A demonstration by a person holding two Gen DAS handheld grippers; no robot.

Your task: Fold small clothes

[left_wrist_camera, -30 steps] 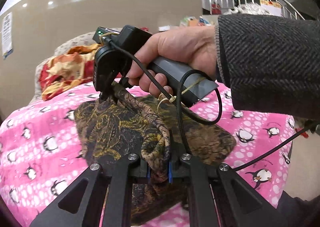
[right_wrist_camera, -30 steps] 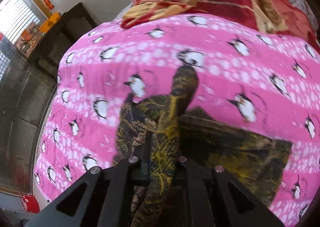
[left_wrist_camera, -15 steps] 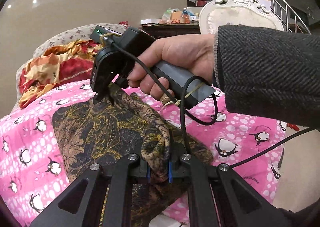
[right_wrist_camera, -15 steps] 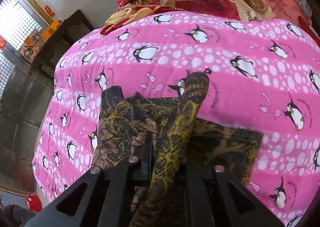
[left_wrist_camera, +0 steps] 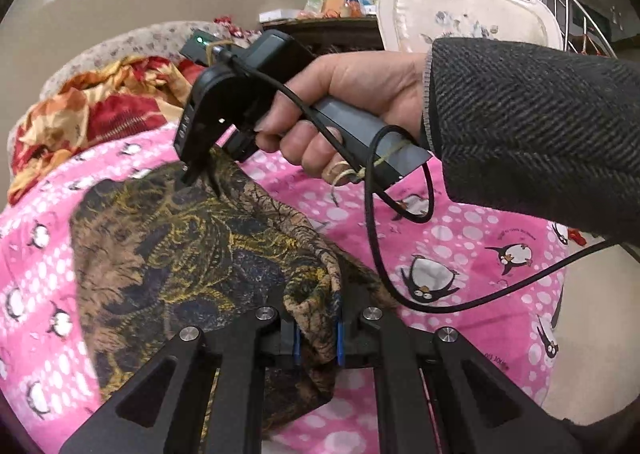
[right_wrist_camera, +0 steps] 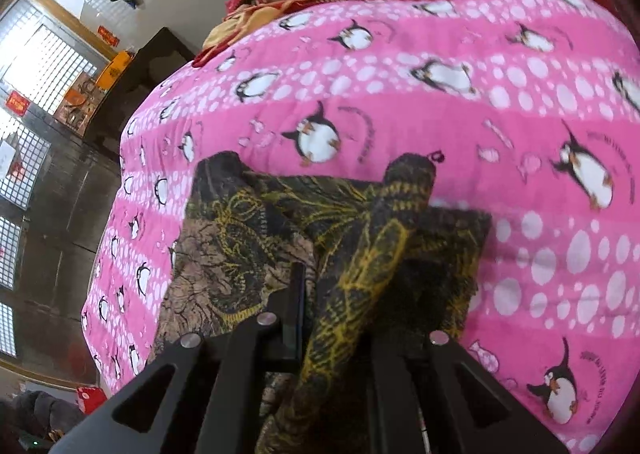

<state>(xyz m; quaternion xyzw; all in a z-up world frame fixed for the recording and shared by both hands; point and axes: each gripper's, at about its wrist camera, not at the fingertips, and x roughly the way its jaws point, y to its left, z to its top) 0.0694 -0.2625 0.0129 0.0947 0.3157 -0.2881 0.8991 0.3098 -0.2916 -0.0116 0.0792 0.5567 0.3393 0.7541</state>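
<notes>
The garment, a small piece of dark cloth with a brown and yellow print, was found lying partly flat on the pink penguin blanket of a bed, not a desk. One raised edge was stretched between the two tools, its long axis running from the left gripper to the right gripper. Both pairs of jaws were noted clamped on that edge, the cloth bunched into a roll at each grip. In the right wrist view the right gripper held a twisted strip pointing away over the flat part. The lying part lay beneath and beyond both grips, so a fold was judged under way. The hand and grey sleeve were seen above; a red-and-orange quilt lay beyond.
</notes>
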